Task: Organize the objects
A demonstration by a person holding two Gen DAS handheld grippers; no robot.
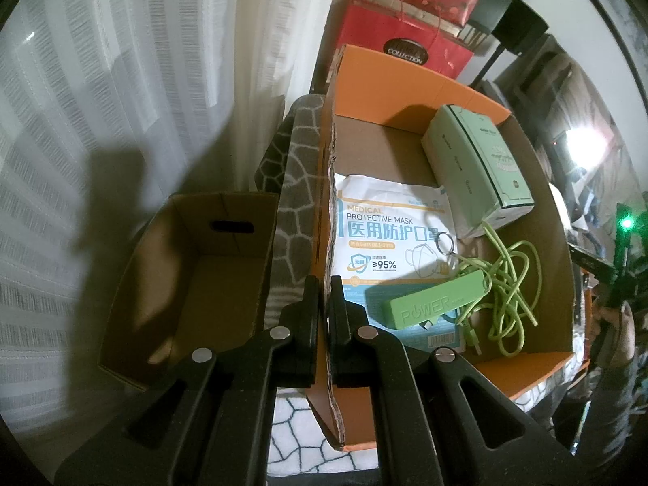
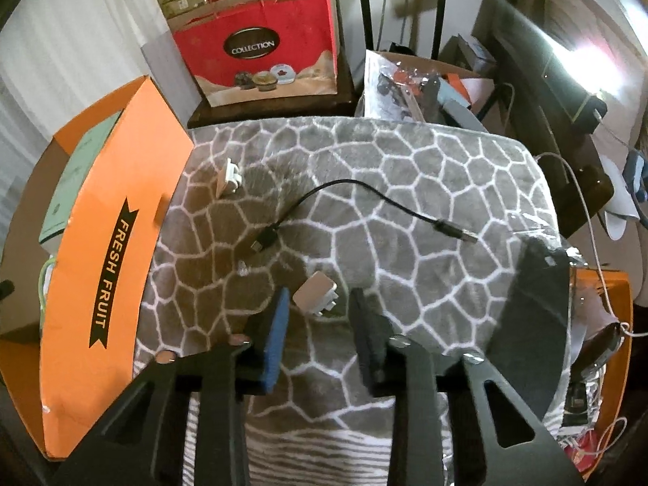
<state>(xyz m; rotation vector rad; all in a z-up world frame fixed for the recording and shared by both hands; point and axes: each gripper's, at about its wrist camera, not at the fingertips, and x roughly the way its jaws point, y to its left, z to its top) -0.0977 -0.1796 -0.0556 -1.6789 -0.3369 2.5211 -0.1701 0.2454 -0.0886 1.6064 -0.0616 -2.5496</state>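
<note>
Grey cobble-patterned matting [image 2: 405,186] covers the bench across the centre of the right wrist view, with an orange fruit box [image 2: 101,267] cut off at the left edge. On the mat lie a black USB cable [image 2: 344,186], a white plug adapter [image 2: 316,293] low in the middle and a second white clip [image 2: 229,178] at upper left. The right tongs [image 2: 320,340] stand open just below the adapter. In the left wrist view the left tongs [image 1: 322,324] pinch the box's wall [image 1: 328,210]. Inside lie a mask packet [image 1: 389,239], a green power bank [image 1: 433,303], a tangled green cable [image 1: 514,283] and a pale green carton [image 1: 478,166]; a keyring [image 1: 443,241] is hard to make out. An empty brown carton [image 1: 190,279] sits at lower left.
</note>
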